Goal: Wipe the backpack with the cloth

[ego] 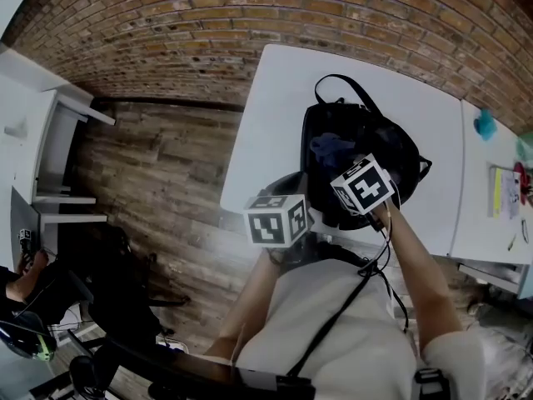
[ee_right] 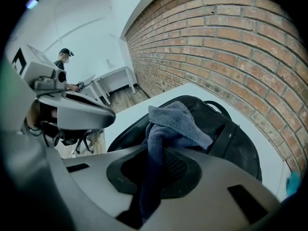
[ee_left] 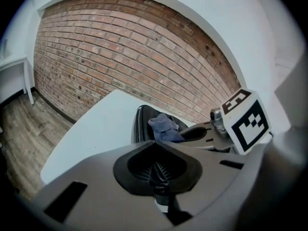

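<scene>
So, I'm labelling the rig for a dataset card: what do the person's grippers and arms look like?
The left gripper and right gripper are grey shells with black ribbed jaws. Each carries a white cube with black square markers. A black cable runs along the right arm. The person wears a pale short-sleeved top.

Blue-grey soft cloth (ee_right: 175,121) on a black fabric backpack (ee_right: 240,150). Plain white bench (ego: 275,115). Red-brown brick wall (ego: 250,15), brown wood-plank floor (ego: 158,165). Grey left tongs (ee_left: 156,170) and right tongs (ee_right: 154,173) carry black-and-white square markers.
</scene>
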{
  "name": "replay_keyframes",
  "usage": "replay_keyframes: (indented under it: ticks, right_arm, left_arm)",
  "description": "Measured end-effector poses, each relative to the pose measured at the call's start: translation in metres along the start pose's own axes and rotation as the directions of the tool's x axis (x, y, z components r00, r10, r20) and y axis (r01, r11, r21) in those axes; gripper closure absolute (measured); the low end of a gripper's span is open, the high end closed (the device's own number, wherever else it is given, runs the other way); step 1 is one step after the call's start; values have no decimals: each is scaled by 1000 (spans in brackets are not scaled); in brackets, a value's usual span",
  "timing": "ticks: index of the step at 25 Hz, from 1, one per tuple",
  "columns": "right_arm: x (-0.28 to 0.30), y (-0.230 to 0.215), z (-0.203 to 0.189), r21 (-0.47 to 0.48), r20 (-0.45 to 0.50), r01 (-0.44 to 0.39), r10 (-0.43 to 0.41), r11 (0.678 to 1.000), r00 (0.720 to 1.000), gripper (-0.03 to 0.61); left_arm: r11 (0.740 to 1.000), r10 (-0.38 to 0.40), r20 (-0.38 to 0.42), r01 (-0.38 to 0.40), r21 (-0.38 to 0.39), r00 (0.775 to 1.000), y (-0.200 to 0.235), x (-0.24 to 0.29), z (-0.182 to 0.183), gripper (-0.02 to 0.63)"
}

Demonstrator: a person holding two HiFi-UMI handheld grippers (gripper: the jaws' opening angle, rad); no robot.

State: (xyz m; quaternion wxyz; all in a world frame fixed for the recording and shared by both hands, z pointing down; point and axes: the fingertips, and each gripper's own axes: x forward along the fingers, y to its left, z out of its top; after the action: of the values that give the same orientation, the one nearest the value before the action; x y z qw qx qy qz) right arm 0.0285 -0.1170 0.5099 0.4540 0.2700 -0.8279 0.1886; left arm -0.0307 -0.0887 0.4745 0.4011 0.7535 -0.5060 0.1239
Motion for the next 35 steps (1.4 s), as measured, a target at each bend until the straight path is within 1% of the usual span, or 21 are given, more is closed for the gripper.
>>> replay_keyframes:
  ticks: [10,17,22,30,35]
  right_arm:
    - [-4,17,-13,4,-16,-23,23,1000,1000,532]
    - [-9,36,-24,3,-31,-60,60,998,998,532]
    - [-12,46,-34,38,-33,-98,99,994,995,532]
    - [-16,52,-43,58,-38,-116,119,992,992,531]
    - [-22,48,-39,77,-17,-134,136,988,991,532]
  left_arm:
    - [1000,-14,-11,14,8,1000,-4,3,0,611]
    - [1000,-21,-16,21,8,1000,-5,5,1,611]
    - [1000,-23,-20,23,11,1000,-7,8,1,611]
    - [999,-31,-28,32,19,999,-11,12,-1,611]
    - [999,-34,-27,35,22,999,-15,15,2,611]
